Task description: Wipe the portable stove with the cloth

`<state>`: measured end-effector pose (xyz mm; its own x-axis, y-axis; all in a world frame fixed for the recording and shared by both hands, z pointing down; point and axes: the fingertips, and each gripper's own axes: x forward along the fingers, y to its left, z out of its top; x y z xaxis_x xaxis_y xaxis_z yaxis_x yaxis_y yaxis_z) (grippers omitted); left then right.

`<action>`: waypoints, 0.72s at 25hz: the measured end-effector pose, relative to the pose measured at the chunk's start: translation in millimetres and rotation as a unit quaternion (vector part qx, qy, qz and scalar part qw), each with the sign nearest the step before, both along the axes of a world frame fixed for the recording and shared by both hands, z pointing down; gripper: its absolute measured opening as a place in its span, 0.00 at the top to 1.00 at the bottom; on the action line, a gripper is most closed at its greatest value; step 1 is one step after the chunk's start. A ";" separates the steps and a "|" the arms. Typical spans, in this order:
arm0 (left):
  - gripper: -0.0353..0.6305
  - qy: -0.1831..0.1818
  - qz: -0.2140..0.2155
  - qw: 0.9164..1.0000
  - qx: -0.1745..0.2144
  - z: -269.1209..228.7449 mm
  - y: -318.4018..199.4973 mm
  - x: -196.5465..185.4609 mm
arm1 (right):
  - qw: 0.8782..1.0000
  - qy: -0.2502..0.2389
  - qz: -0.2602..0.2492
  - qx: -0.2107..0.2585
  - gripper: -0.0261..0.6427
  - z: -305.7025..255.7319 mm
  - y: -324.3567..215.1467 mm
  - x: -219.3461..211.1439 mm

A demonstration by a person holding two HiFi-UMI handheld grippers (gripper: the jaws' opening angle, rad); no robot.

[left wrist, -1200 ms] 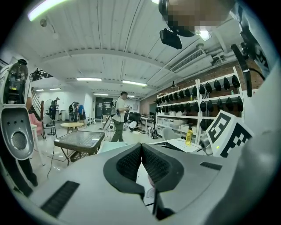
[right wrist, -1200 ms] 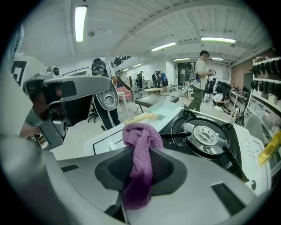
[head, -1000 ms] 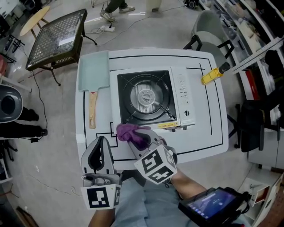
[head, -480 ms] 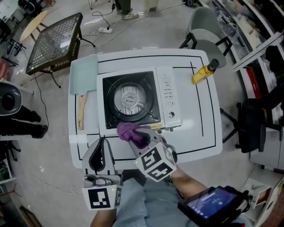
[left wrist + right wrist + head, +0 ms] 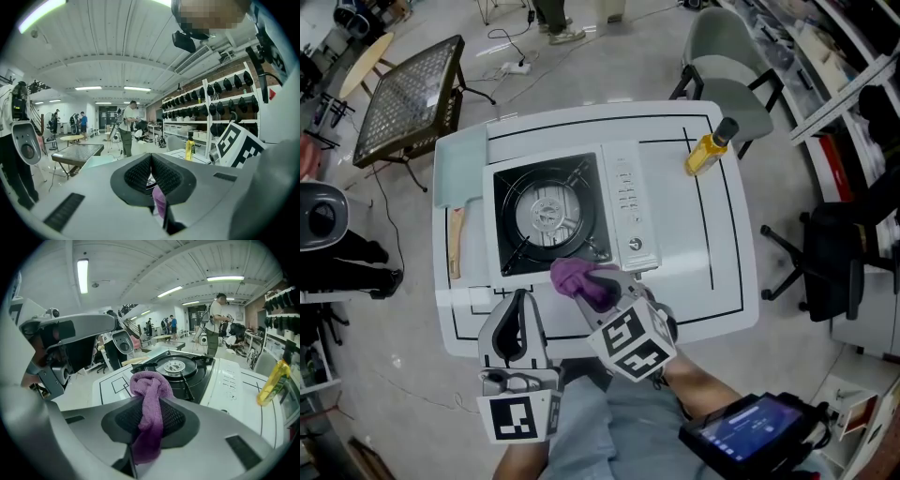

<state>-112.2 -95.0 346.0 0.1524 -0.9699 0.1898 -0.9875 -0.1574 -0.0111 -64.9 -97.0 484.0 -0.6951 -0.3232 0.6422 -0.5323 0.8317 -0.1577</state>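
**Cloth pinched in the right jaws at the stove's near edge**

Nearest in the head view, a dark screen device (image 5: 750, 433) sits at the lower right, beside the person's forearm. Just ahead of it, the left gripper (image 5: 519, 298) hangs over the near edge of the white bench (image 5: 717, 267), to the left of the work. In the left gripper view its jaws are pressed together at the tips with nothing between the pads. A sliver of purple shows through the slit below them.

Beside it, the right gripper (image 5: 602, 286) points down toward the stove. Its jaws are pinching the purple cloth (image 5: 572, 275). In the right gripper view the cloth runs as a twisted band down between the pads and bunches into a wad above the tips.

From above, that wad lies over the near edge of the portable stove (image 5: 628, 202), close to the knob corner. Whether it touches the stove cannot be told.

The stove lies flat mid-bench, with its burner to the left and its white control strip to the right. To the left of the stove lies a pale green board (image 5: 459, 164), its wooden handle toward the person. A yellow bottle (image 5: 706, 153) with a dark cap is near the far right corner.

Past the bench are a grey chair (image 5: 727, 70) and, far left on the floor, a mesh-topped table (image 5: 408, 94). Farthest off, a standing person (image 5: 216, 317) shows in the right gripper view.
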 end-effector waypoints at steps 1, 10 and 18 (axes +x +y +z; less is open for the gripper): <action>0.92 0.000 0.001 1.000 -0.002 1.2 -0.3 4.6 | 1.000 0.000 0.002 0.001 0.78 0.1 -1.3 5.2; 0.92 -0.001 0.010 1.000 -0.004 -2.6 -5.6 47.5 | 1.000 0.000 0.016 0.001 0.78 -1.0 -6.6 49.8; 0.92 -0.002 0.018 1.000 0.003 -5.0 -7.0 81.5 | 1.000 -0.008 0.019 0.002 0.78 -3.5 -5.3 81.1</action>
<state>-30.7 -102.0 341.0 0.1861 -0.9650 0.1846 -0.9812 -0.1923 -0.0163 16.2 -102.4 480.5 -0.6919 -0.3528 0.6299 -0.5617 0.8112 -0.1626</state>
